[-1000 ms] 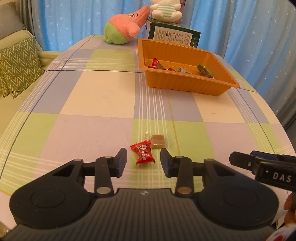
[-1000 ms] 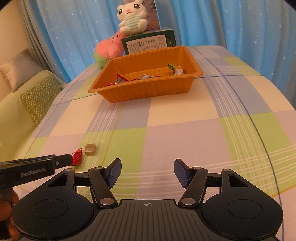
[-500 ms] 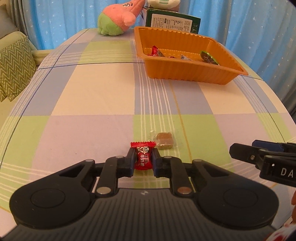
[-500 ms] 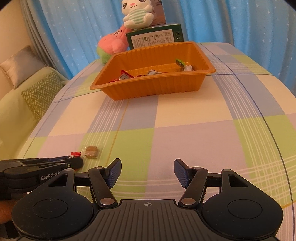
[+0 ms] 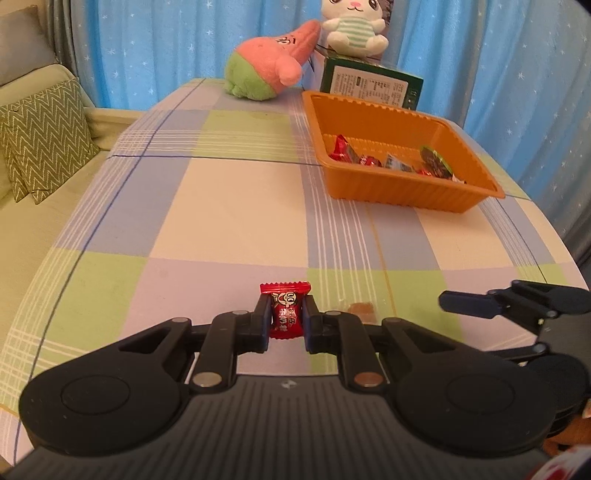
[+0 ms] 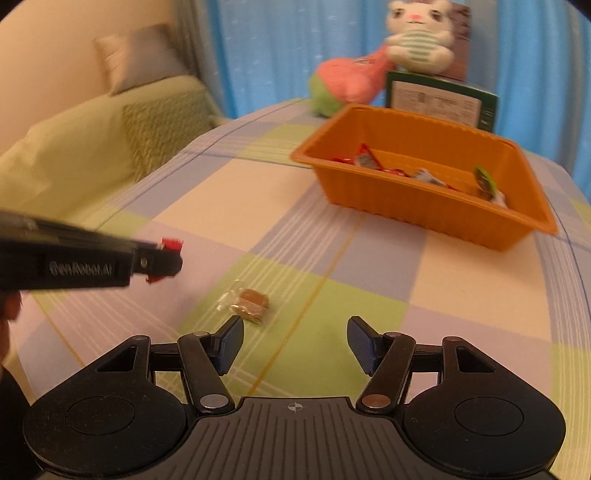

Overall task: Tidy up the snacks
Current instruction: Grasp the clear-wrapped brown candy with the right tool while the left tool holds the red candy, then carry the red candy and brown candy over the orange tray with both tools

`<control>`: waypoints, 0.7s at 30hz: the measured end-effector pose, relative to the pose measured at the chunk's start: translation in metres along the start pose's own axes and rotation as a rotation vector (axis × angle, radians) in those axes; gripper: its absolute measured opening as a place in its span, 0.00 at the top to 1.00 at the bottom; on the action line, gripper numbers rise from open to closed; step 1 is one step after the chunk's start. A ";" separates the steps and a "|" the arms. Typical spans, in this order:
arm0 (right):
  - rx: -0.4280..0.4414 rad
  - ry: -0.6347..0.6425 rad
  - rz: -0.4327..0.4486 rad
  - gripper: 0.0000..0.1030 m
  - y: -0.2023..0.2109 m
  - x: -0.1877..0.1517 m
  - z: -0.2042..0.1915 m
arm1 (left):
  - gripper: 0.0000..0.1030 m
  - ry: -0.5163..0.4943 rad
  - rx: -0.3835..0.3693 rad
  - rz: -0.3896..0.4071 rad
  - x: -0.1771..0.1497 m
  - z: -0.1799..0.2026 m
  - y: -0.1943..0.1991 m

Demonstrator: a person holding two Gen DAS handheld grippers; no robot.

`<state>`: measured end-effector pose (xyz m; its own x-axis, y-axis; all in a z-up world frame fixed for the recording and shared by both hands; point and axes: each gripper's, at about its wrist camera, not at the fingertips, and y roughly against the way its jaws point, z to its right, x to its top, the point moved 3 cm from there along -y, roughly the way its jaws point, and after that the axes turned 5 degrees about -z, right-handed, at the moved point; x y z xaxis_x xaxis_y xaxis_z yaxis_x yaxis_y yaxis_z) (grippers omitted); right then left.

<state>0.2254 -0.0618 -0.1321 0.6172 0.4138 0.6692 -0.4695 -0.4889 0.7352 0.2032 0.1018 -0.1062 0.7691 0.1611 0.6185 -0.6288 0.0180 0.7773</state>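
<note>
The red candy sits upright between the pads of your left gripper, which is clamped tight on its wrapper, the crimped top edge sticking up above the fingertips. From the right wrist view the same candy shows as a red sliver at the tip of that gripper, raised clear of the tablecloth.

Your right gripper stands about half open with nothing between its jaws. Just ahead of its left finger lies the brown candy in a clear wrapper, flat on a green square of the cloth, close to the pad but not touching it. In the left wrist view that candy lies just right of the left gripper's fingers, partly hidden behind them.

Farther back on the table, well apart from both grippers, you have the orange tray. Several wrapped snacks lie along its floor, red ones toward the left and a green one toward the right.

Behind the tray stands a green box with a white label, and a white plush bunny sits on top of it. A pink and green plush star lies just left of the box. A zigzag-patterned cushion rests on the sofa at the left, and blue star-print curtains hang behind everything.
</note>
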 end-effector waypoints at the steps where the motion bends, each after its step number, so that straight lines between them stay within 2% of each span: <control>1: 0.001 0.029 -0.006 0.39 -0.006 0.000 -0.002 | 0.86 0.006 0.001 0.004 0.001 -0.002 0.001; 7: -0.009 0.158 -0.016 0.41 -0.032 0.006 -0.018 | 0.86 0.044 -0.001 0.016 0.003 -0.015 0.002; 11: 0.007 0.178 -0.002 0.51 -0.043 0.013 -0.019 | 0.86 0.057 -0.006 0.013 0.002 -0.019 0.001; 15: 0.043 0.147 0.001 0.60 -0.047 0.018 -0.015 | 0.86 0.057 -0.012 0.013 0.002 -0.019 0.002; 16: 0.055 0.134 -0.001 0.64 -0.047 0.018 -0.014 | 0.86 0.057 -0.014 0.013 0.002 -0.019 0.002; 18: 0.059 0.139 0.000 0.80 -0.046 0.018 -0.016 | 0.86 0.057 -0.015 0.011 0.002 -0.018 0.001; 21: 0.054 0.133 -0.009 0.80 -0.042 0.017 -0.020 | 0.86 0.054 -0.019 0.009 0.002 -0.016 0.003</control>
<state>0.2433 -0.0190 -0.1498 0.5299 0.5148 0.6739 -0.4275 -0.5242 0.7365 0.2010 0.1178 -0.1051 0.7567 0.2140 0.6178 -0.6379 0.0347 0.7693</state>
